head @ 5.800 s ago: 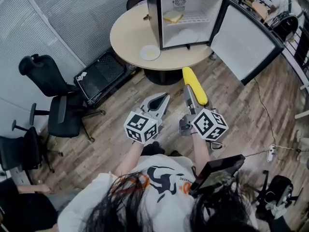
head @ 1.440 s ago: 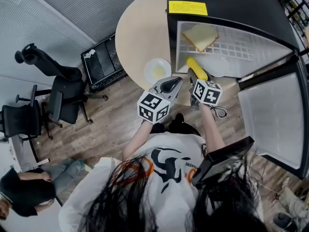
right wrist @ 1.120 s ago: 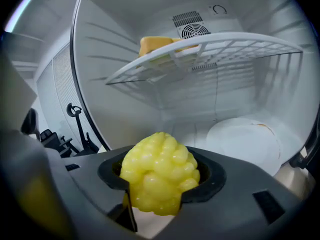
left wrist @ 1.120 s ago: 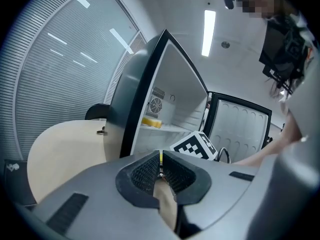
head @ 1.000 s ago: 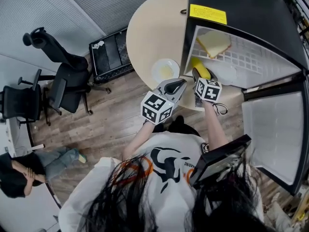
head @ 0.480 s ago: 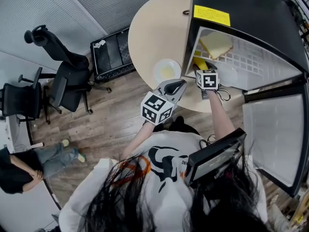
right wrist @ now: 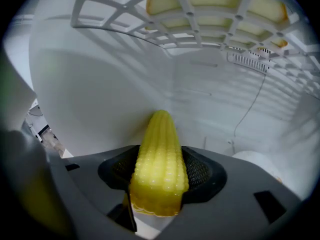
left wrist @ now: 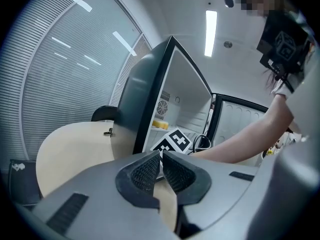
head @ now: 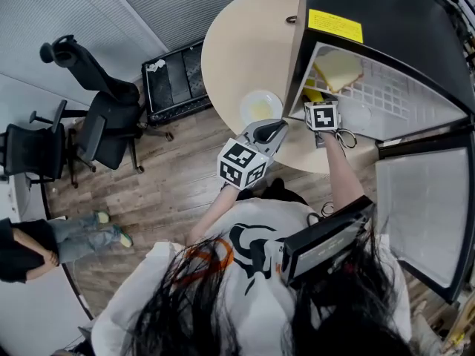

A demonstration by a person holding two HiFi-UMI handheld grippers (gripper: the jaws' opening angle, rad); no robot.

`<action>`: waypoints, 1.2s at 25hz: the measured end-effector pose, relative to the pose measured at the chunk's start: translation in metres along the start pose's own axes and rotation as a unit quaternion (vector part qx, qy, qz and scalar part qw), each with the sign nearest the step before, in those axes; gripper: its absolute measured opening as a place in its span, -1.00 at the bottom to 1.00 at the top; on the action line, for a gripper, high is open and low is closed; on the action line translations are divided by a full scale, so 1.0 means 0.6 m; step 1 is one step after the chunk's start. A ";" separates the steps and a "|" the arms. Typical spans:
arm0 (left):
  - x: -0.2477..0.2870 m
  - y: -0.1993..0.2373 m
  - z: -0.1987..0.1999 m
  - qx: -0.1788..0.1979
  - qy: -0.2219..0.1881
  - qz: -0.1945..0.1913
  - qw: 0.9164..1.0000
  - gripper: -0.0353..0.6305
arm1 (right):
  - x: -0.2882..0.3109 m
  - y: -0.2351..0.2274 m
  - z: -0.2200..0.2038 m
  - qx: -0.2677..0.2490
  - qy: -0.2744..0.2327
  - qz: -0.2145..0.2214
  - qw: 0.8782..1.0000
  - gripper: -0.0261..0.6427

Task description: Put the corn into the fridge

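A yellow corn cob (right wrist: 159, 154) sticks out forward from my right gripper (right wrist: 160, 173), whose jaws are shut on its thick end. Corn and gripper are inside the open black mini fridge (head: 371, 13), in the white lower compartment under the wire shelf (right wrist: 200, 9). In the head view only a bit of the corn (head: 314, 95) shows past the right gripper (head: 318, 107) at the fridge mouth. My left gripper (head: 270, 131) hangs over the table's edge outside the fridge, shut and holding nothing; its pads (left wrist: 149, 173) nearly meet.
A slice of bread (head: 338, 69) lies on the wire shelf. A white dish (right wrist: 260, 164) sits on the fridge floor at right. A small plate (head: 260, 108) is on the round table (head: 245, 43). The fridge door (head: 415, 206) stands open at right. Office chairs (head: 96, 124) stand at left.
My right gripper has carried the corn further into the fridge's lower compartment and rolled a little. The left gripper has stayed where it was.
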State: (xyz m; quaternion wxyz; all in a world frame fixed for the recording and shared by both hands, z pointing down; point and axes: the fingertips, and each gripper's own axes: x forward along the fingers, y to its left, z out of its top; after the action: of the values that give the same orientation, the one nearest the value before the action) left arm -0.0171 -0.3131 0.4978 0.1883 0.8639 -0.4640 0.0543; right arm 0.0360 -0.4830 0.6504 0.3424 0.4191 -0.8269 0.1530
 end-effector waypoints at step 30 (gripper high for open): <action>-0.014 -0.003 -0.008 0.002 0.008 -0.028 1.000 -0.86 | -0.170 0.033 0.009 0.126 -0.109 0.005 0.986 -0.05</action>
State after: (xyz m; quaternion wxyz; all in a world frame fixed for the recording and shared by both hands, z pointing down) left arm -0.0199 -0.3041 0.4994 0.1914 0.8767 -0.4376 0.0571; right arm 0.0601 -0.4144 0.5762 0.1934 0.4690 -0.8355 0.2112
